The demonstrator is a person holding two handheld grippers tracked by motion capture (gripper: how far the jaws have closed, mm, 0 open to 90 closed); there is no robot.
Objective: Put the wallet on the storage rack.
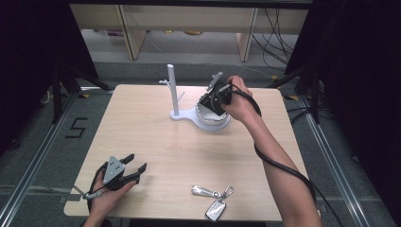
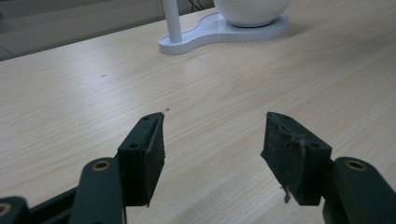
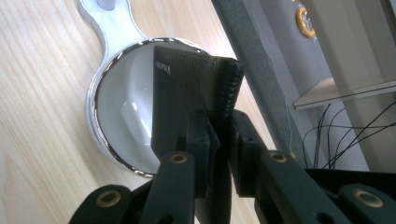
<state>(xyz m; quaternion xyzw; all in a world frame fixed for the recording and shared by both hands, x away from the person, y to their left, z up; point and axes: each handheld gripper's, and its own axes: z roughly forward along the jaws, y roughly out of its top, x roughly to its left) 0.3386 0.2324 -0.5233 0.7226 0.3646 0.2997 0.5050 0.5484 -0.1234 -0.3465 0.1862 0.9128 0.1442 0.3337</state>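
right gripper (image 3: pixel 219 135): jaws clamped on black wallet (image 3: pixel 187 98), held over bowl (image 3: pixel 100 88) rim, frame centre | left gripper (image 2: pixel 212 149): jaws held open over bare desk (image 2: pixel 70 116), lower left

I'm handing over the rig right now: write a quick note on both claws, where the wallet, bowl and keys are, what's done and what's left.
Right claw: shut on the black wallet, held edge-up over the white bowl on its stand.
Left claw: open, holding nothing, low over the table at the near left corner.
Keys: lying at the near edge, untouched.
Done: wallet picked up and brought to the bowl.
Left: probably lower the wallet into the bowl and release; the keys may follow.
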